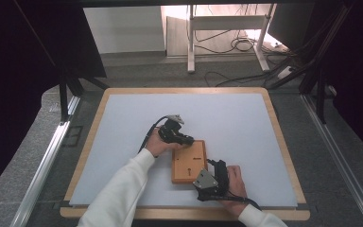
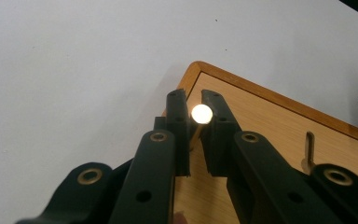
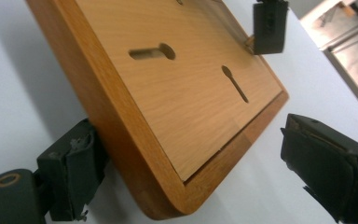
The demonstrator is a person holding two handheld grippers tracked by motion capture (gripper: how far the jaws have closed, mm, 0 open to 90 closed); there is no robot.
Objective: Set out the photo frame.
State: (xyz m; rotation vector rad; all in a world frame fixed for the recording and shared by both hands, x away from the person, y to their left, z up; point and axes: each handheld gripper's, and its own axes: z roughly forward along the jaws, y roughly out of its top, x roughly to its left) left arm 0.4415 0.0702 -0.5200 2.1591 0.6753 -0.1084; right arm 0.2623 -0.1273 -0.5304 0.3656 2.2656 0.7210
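Right gripper (image 1: 211, 182): we see it nearest to us, at the near right corner of the wooden board (image 1: 189, 161). Its jaws stand wide apart. In the right gripper view (image 3: 186, 163) one jaw lies against the side edge of the board and the other jaw is clear of it, over the white surface. So it is released, with the board's corner between the jaws but not pressed.

Right hand (image 1: 236, 182): it holds this gripper from the right side, near the front edge of the table.

Wooden board: it lies flat on the white table top (image 1: 227, 118), a little right of the middle and toward the near side. In the right gripper view (image 3: 168, 93) we see a darker raised rim around a lighter panel, and two keyhole-shaped slots (image 3: 151, 52) cut in the panel.

Left gripper (image 1: 183, 138): it is at the far left corner of the board. In the left gripper view (image 2: 195, 116) its jaws are nearly closed and clenched on a small round pale peg (image 2: 202, 113), which stands just above the board's corner (image 2: 261, 121).

Left hand (image 1: 158, 142): it holds this gripper; a white sleeve (image 1: 118, 194) comes in from the bottom.

Beyond the table: we see a grey floor, cables and the legs of a white stand (image 1: 191, 42).
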